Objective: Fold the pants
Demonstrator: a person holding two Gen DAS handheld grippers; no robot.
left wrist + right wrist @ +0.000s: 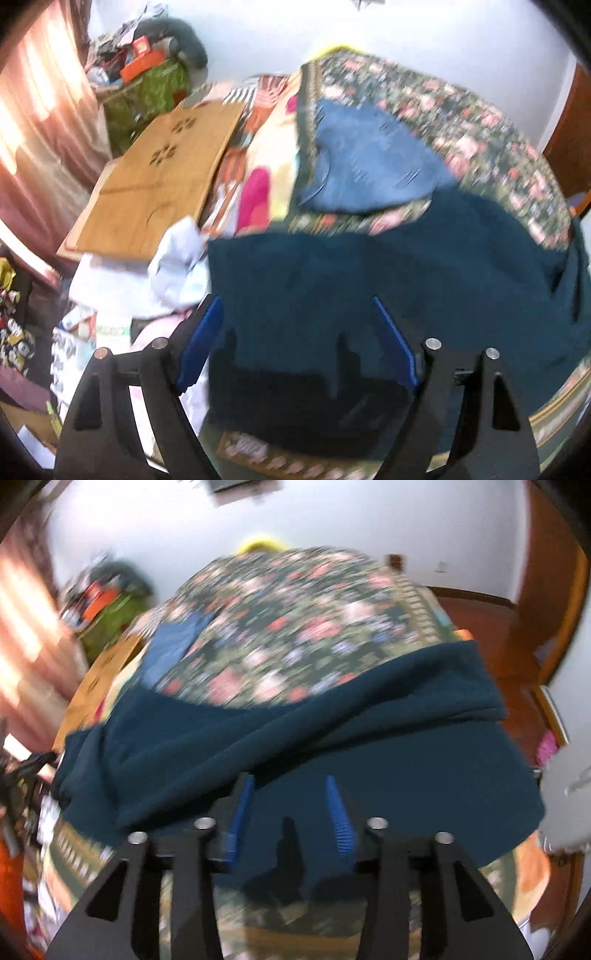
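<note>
Pants [295, 731] of dark teal, fleecy cloth lie spread across the near part of the floral bed cover [280, 627]. Your left gripper [295, 347] holds its fingers wide apart over the cloth, gripping nothing. Your right gripper [291, 812] is partly open, also empty. The fabric looks soft, limp and light; pinch it at an edge or corner.

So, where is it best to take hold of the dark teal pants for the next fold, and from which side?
Probably at an end edge of the dark teal pants, for instance the right end hanging past the floral bedspread, coming from above and outside with the right gripper. The cloth lies flat across the bed, so only edges and the raised crease give open jaws something to pinch.
</note>
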